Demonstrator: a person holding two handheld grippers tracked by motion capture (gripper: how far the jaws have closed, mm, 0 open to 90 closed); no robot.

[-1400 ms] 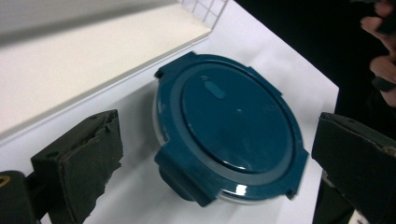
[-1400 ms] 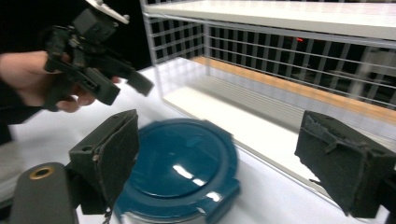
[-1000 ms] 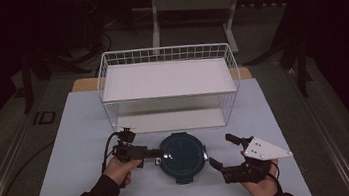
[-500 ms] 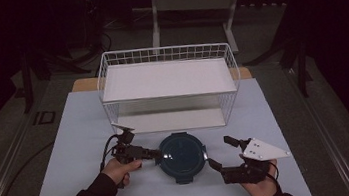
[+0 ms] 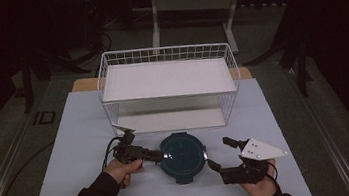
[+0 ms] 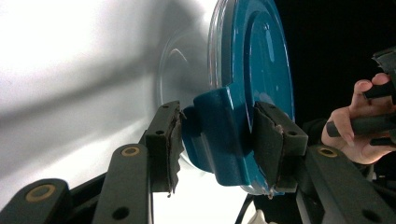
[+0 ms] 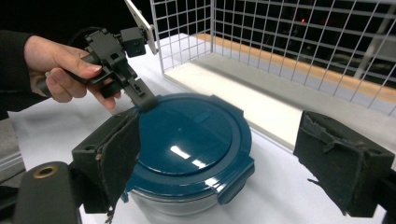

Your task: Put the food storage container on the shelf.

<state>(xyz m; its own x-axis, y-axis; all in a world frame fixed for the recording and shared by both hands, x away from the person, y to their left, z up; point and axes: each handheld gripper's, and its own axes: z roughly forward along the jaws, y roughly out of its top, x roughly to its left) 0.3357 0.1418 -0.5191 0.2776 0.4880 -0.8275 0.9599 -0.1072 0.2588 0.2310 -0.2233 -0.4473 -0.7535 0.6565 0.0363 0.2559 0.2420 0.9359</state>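
Note:
A round clear container with a dark teal lid [image 5: 182, 155] [image 7: 191, 135] sits on the white table sheet in front of the basket. My left gripper [image 5: 158, 155] [image 6: 218, 109] reaches in from the left. Its jaws have just been closing, and the pads now press both sides of the lid's teal latch tab [image 6: 219, 135]. In the right gripper view, the left gripper [image 7: 140, 98] touches the lid's near-left rim. My right gripper [image 5: 219, 153] [image 7: 219, 119] stands open to the right of the container, one jaw on each side and clear of the lid.
A white wire basket [image 5: 164, 54] [image 7: 261, 28] with a white shelf board stands behind the container. The white table sheet [image 5: 77, 140] has bare room to the left and right. Dark floor and stands lie beyond the table.
The left gripper's jaws have narrowed from wide apart onto the lid's latch tab, and the hand has edged towards the container. The right gripper has stayed in place.

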